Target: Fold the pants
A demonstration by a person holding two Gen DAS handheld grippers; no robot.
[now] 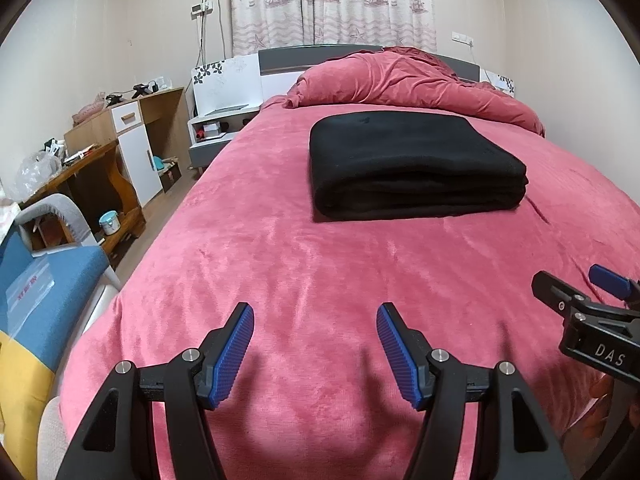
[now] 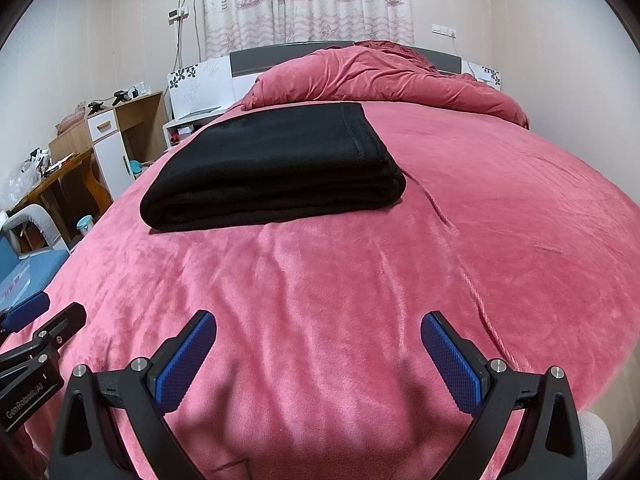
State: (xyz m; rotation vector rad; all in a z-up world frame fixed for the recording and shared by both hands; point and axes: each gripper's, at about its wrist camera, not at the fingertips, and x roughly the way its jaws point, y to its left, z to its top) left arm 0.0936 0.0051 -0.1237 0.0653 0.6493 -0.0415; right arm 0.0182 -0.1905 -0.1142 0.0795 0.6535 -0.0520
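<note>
Looks finished: pants (image 1: 412, 166) lie mid-bed (image 1: 320, 280) as a neat black stack of layers, well apart from both tools. Left gripper (image 1: 315, 354) and right gripper (image 2: 319, 358) hover near the foot, jaws spread, holding nothing. Probably nothing left beyond a tidy-up.

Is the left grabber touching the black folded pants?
Apart. In the left wrist view the left gripper hangs open near the camera, with a wide stretch of bare pink blanket between its fingertips and the folded pants.
</note>
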